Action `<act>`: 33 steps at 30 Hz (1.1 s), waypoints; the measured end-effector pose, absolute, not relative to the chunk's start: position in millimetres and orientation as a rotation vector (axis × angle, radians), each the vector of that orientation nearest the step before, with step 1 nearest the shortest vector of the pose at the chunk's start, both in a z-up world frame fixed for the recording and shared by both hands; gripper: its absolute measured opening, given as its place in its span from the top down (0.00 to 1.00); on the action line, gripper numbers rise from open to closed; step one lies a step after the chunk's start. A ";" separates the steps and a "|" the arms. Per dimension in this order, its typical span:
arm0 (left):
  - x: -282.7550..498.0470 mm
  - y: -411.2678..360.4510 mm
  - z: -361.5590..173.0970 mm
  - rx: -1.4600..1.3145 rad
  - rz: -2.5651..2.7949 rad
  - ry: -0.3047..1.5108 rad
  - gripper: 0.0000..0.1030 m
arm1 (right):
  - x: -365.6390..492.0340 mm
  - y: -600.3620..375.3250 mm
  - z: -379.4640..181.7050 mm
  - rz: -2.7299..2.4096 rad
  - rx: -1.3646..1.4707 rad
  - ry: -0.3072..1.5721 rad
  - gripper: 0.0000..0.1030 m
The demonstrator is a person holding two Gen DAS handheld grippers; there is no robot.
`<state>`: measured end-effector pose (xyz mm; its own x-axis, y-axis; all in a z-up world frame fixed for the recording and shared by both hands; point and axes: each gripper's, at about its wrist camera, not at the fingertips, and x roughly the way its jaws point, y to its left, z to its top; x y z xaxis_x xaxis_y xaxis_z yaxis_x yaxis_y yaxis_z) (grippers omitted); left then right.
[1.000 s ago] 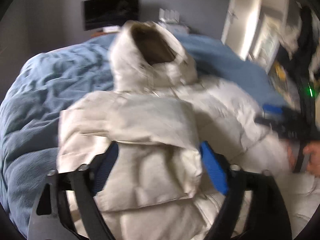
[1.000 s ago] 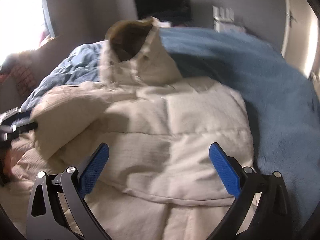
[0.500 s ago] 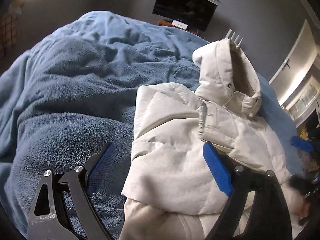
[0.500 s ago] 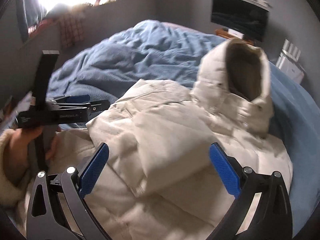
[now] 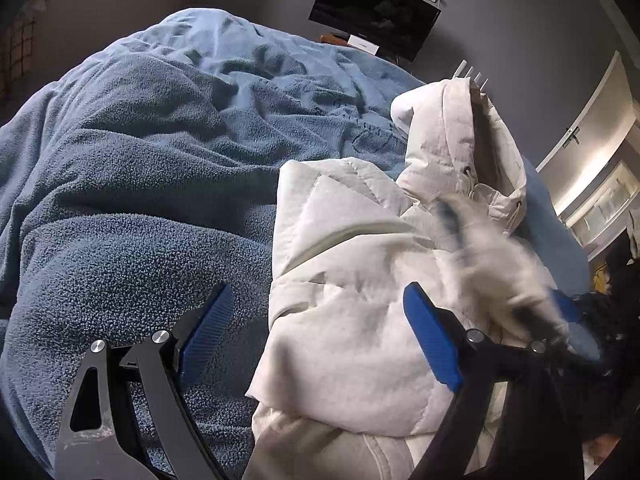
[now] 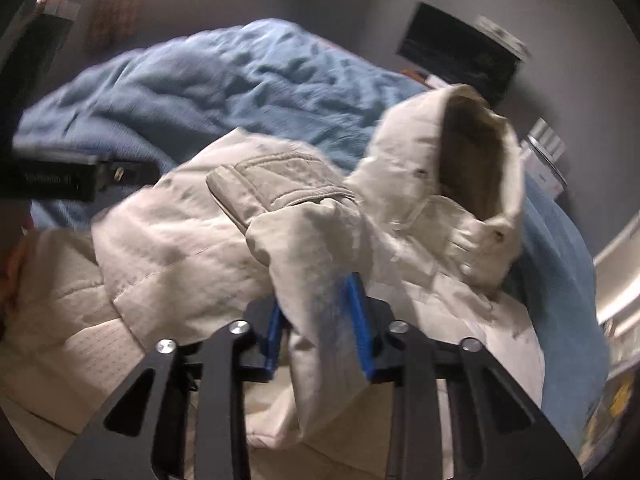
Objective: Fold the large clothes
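Observation:
A white hooded puffer jacket (image 5: 348, 320) lies on a blue fleece blanket (image 5: 140, 184), hood (image 5: 460, 152) at the far end. My left gripper (image 5: 318, 296) is open and straddles the jacket's left edge, one finger over the blanket and one over the jacket, with nothing gripped. In the right wrist view my right gripper (image 6: 318, 328) has its jaws closing, and the blue pads pinch a sleeve (image 6: 304, 248) of the jacket (image 6: 180, 240). The sleeve's cuff (image 6: 272, 184) lies across the jacket body below the hood (image 6: 460, 168). In the left wrist view that sleeve (image 5: 488, 252) is a blur at the right.
The blanket covers a wide bed. A dark screen (image 5: 376, 12) hangs on the grey wall behind it. A pale door (image 5: 592, 160) and cluttered shelves stand at the right. A hand (image 6: 16, 264) shows at the left edge of the right wrist view.
The right jaws went from wide open to closed on the sleeve, which now lies over the jacket body. The left gripper shifted from above the jacket to its left edge.

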<state>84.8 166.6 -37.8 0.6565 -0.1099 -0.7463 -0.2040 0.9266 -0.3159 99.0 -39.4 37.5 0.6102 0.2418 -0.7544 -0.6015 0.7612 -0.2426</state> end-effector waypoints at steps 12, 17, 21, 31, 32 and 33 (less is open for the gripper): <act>86.3 152.8 -37.4 -0.308 0.080 0.879 0.20 | 86.6 -154.3 68.9 0.390 -0.350 0.716 0.79; 88.2 143.7 -38.4 -0.253 0.086 0.889 0.20 | 89.8 -203.4 33.3 0.346 -0.297 0.856 0.79; 89.2 140.5 -40.1 -0.235 0.096 0.898 0.20 | 91.6 -225.4 5.9 0.366 -0.226 0.976 0.79; 90.6 136.3 -41.8 -0.211 0.110 0.910 0.20 | 101.5 -272.6 1.8 0.393 0.052 1.087 0.28; 90.9 135.8 -42.1 -0.211 0.110 0.912 0.20 | 104.8 -281.1 1.3 0.384 0.085 1.086 0.28; 91.5 135.8 -42.6 -0.210 0.111 0.914 0.20 | 107.1 -290.5 0.9 0.375 0.133 1.085 0.28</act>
<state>91.5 135.8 -42.6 0.6065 0.0060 -0.7950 -0.1838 0.9739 -0.1329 107.1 -290.5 0.9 0.4116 0.3612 -0.8367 -0.2328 0.9293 0.2867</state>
